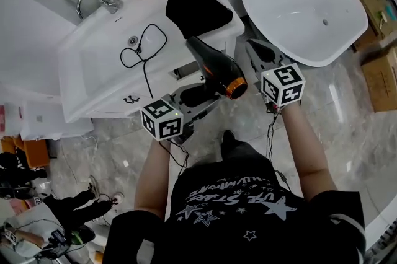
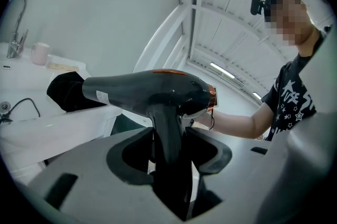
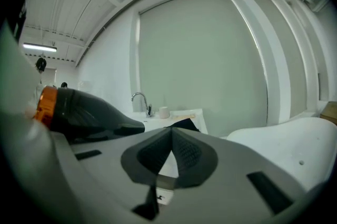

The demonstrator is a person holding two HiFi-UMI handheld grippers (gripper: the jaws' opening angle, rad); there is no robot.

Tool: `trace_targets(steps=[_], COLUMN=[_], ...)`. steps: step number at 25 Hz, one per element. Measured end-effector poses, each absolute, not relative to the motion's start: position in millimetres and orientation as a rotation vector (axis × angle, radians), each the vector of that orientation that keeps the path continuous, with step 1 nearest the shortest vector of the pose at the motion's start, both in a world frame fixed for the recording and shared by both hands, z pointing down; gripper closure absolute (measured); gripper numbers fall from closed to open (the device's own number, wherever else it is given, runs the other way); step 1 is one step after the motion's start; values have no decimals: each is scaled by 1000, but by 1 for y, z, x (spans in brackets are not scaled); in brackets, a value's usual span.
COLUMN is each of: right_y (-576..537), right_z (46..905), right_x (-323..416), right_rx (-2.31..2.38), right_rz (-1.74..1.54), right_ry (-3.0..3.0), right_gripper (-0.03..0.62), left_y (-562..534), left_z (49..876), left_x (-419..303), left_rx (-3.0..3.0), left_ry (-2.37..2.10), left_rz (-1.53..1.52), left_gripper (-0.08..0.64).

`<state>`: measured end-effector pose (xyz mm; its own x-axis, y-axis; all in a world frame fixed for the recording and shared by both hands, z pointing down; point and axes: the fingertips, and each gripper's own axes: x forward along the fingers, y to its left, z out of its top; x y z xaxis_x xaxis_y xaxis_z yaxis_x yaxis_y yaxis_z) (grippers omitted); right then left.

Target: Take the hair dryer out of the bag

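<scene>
Within left claw (image 2: 168, 138), hair dryer (image 2: 147, 92)

No wording is legible: the white label (image 2: 100, 95) on the hair dryer (image 2: 142, 92) is too small to read, the white starred lettering on the black T-shirt (image 1: 248, 207) stays indistinct, and the left cube (image 1: 162, 120) and right cube (image 1: 282, 84) carry only square markers.

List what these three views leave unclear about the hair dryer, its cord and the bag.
- Head view: whether the nozzle of the hair dryer is clear of the bag; they overlap there.
- Left gripper view: the handle's lower end, sunk between the jaws of the left gripper.
- Head view: where the cord ends; the left gripper covers it.
</scene>
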<state>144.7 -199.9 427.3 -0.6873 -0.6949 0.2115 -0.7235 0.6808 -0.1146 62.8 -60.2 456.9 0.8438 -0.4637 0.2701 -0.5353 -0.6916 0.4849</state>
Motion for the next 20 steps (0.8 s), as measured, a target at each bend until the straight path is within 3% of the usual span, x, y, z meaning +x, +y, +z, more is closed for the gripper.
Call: trace_targets(steps=[20], right_y=[-69], right_z=[422], right_x=[128], right_rx=[1271], right_rz=[316], right_ry=[-2691], right_gripper=[586], left_y=[33], left_z=[440], left_x=[41], left_rx=[2511], left_ry=[-660], left_rz=[45], left_gripper=[356])
